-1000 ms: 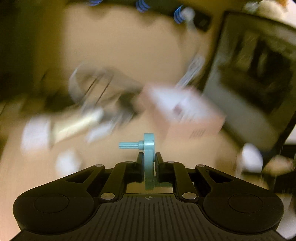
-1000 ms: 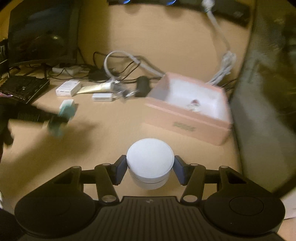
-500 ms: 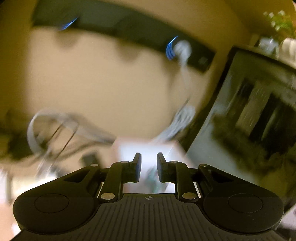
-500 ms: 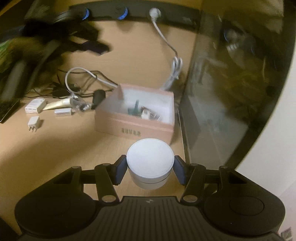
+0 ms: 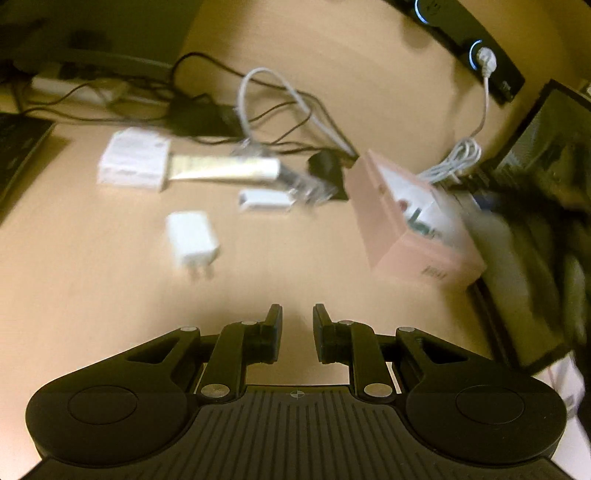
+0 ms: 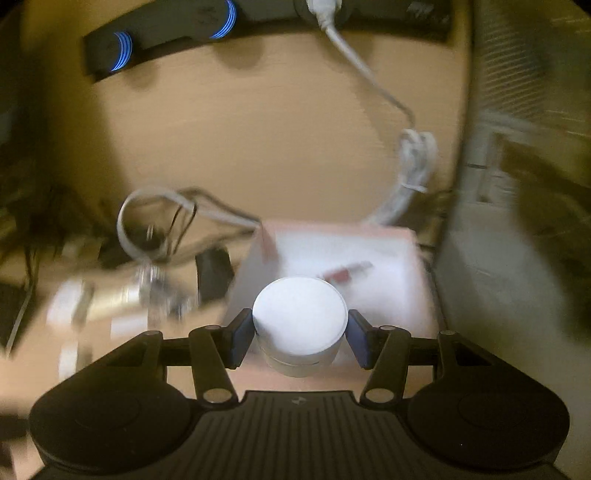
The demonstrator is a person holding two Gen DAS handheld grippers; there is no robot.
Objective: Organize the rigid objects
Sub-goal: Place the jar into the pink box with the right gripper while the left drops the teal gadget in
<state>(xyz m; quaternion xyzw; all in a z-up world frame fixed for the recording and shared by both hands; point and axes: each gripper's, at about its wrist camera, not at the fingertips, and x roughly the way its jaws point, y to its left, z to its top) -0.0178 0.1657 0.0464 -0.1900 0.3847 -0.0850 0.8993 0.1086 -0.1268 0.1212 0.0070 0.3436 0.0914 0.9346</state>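
Note:
My left gripper [image 5: 297, 317] is open and empty above the wooden desk. A white plug adapter [image 5: 192, 240] lies ahead to its left, with a small white block [image 5: 264, 199], a gold tube [image 5: 221, 168] and a white carton [image 5: 131, 158] beyond. The pink box [image 5: 406, 236] stands to the right with small items inside. My right gripper [image 6: 300, 325] is shut on a white round jar [image 6: 300, 325], held over the near edge of the pink box [image 6: 369, 251], which holds a small reddish item [image 6: 345, 271].
Tangled black and grey cables [image 5: 280, 110] lie behind the items. A black power strip with blue rings [image 6: 221, 26] runs along the back wall. A dark monitor panel [image 5: 546, 158] stands right of the box. A keyboard corner [image 5: 18, 147] is at far left.
My left gripper let go of the teal part, which now lies in the pink box, then swung back toward the desk. My right gripper carried the jar forward over the box.

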